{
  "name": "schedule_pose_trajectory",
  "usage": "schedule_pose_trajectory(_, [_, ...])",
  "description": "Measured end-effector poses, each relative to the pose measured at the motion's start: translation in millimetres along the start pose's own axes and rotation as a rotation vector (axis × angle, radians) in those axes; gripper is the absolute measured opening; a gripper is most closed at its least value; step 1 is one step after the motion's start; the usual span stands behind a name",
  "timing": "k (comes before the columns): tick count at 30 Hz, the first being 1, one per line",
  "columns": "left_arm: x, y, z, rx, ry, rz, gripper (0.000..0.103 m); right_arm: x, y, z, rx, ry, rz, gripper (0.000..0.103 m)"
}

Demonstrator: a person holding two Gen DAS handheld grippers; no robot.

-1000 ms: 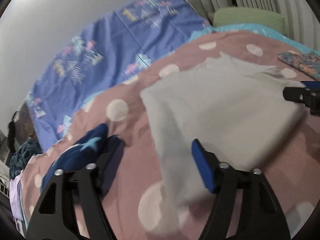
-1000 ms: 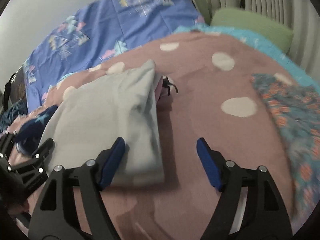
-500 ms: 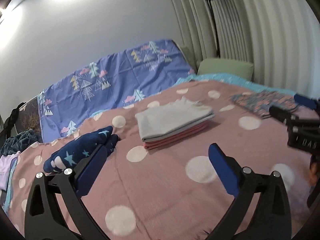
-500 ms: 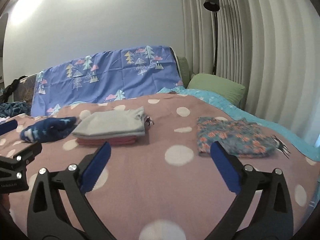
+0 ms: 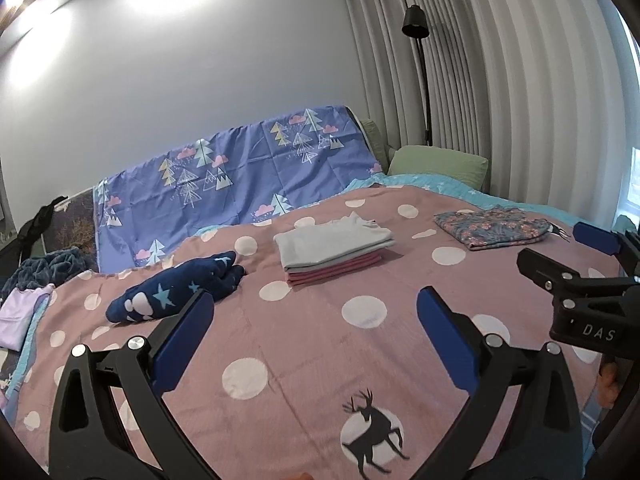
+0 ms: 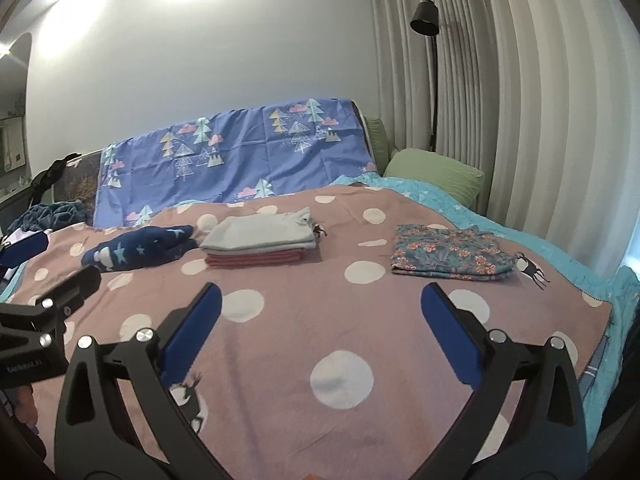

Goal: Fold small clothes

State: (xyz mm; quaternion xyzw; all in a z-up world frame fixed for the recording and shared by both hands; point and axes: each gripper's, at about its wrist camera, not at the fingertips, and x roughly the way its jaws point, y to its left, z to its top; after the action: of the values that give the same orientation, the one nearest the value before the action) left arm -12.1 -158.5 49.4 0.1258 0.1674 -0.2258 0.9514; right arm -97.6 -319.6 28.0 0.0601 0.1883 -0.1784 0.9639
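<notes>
A folded grey garment [image 5: 332,242] lies on top of a folded pink one [image 5: 340,271] in a neat stack mid-bed; the stack also shows in the right wrist view [image 6: 260,236]. A rumpled navy star-print garment [image 5: 176,294] lies left of the stack, also in the right wrist view [image 6: 140,250]. A folded floral garment [image 5: 492,226] lies to the right, also in the right wrist view [image 6: 448,258]. My left gripper [image 5: 314,324] is open and empty, well back from the stack. My right gripper [image 6: 320,320] is open and empty too.
The pink polka-dot blanket [image 6: 352,344] covers the bed. A blue tree-print sheet [image 5: 224,176] hangs over the headboard. A green pillow [image 6: 436,174], a floor lamp [image 6: 426,20] and curtains stand at the right. Dark and lilac clothes [image 5: 36,280] lie at the far left.
Both grippers have pulled back and up from the grey garment, which now rests flat on the stack. The view has widened from close on the cloth to the whole bed.
</notes>
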Motion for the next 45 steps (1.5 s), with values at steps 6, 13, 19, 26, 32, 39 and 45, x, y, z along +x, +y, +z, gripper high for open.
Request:
schedule_pose_trajectory(6, [-23.1,4.3,-10.6,-0.021,0.001,0.009,0.102,-18.6,7.8,-2.0,-0.003,-0.003,0.016,0.101])
schedule_pose_trajectory(13, [-40.4,9.7,-10.5,-0.039,-0.014,0.028,0.102,-33.0,9.5,-2.3,0.0,-0.02,0.02,0.101])
schedule_pose_trajectory(19, [-43.2,8.3,-11.0,-0.043,-0.011,0.025,0.102,-36.2,7.1,-3.2,0.002,-0.023,0.017,0.101])
schedule_pose_trajectory(26, [-39.8,2.4,-12.5,-0.054,0.017,0.016,0.102,-37.2,3.9,-4.5,0.009,-0.024,0.011,0.101])
schedule_pose_trajectory(32, [-34.6,3.1,-14.2,-0.071,0.024,0.022,0.102,-34.5,2.8,-5.3,0.011,-0.019,0.006,0.101])
schedule_pose_trajectory(39, [-27.8,2.8,-18.0,-0.08,0.042,0.006,0.102,-30.6,4.2,-4.3,0.0,-0.016,0.001,0.101])
schedule_pose_trajectory(45, [-21.8,3.3,-21.5,-0.088,0.059,0.004,0.102,-27.9,3.4,-4.7,0.003,-0.012,0.0,0.101])
